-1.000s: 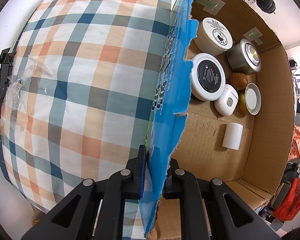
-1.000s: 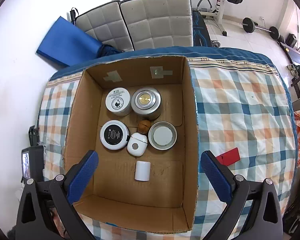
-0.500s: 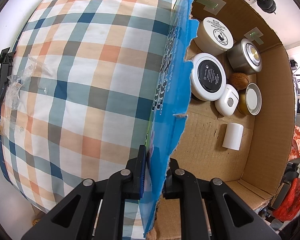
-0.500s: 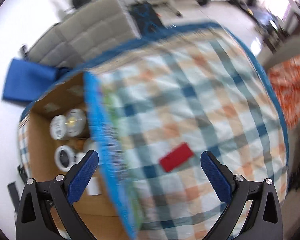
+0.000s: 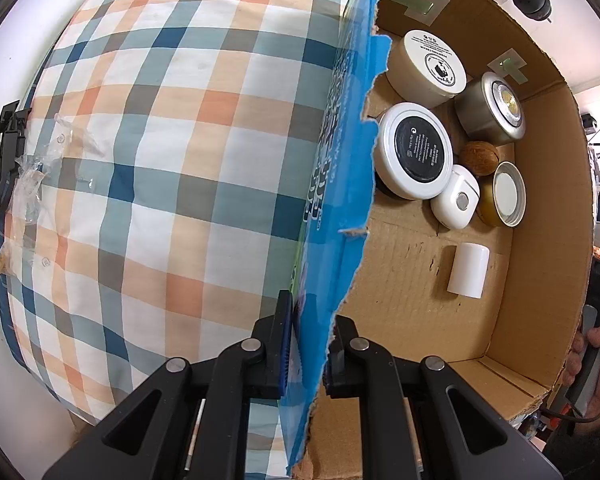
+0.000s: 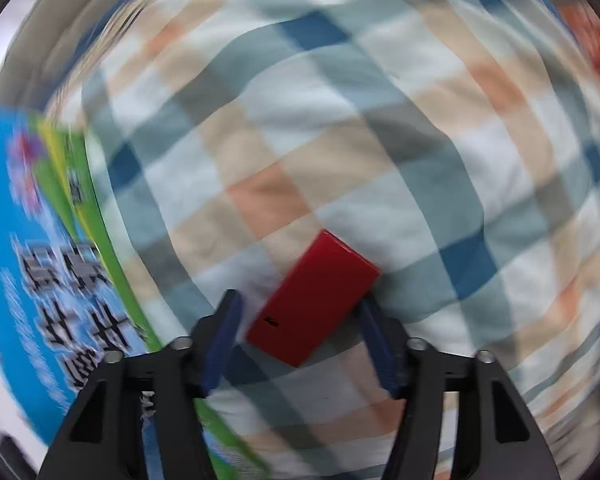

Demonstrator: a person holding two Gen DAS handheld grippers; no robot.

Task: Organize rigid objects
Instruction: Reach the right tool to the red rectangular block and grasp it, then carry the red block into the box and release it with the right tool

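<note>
The left gripper (image 5: pixel 306 344), black with blue pads, is clamped narrow on the blue-printed side wall of the open brown cardboard box (image 5: pixel 540 240), the wall pinched between its two fingers. To the left of this gripper the bed covered in a blue, orange and white checked cloth (image 5: pixel 160 160) is seen; to its right the box floor is seen. Ahead and to the right, at the far end of the box, a cream round tub with a white lid (image 5: pixel 430 64) and a silver metal tin (image 5: pixel 490 110) are set side by side. Nearer, a white round jar with a black label (image 5: pixel 416 152), a small white oval case (image 5: pixel 456 198), a brown nut-like ball (image 5: pixel 479 153) and a gold-rimmed jar with a white top (image 5: pixel 506 194) are grouped closely. A white plastic cylinder (image 5: pixel 469 271) is laid alone on the floor, nearer the gripper. At the far right edge a hand (image 5: pixel 598 364) is seen on a grey handle.

The right gripper (image 6: pixel 300 330) is pointed down at the checked cloth, in a blurred view. Its jaws have just been closing, and the flat red rectangular block (image 6: pixel 314 300) lies on the cloth between the blue pads (image 6: pixel 222 336). A gap is visible at the left pad; contact at the right pad cannot be told. The box's blue and green printed outside is to this gripper's left
</note>
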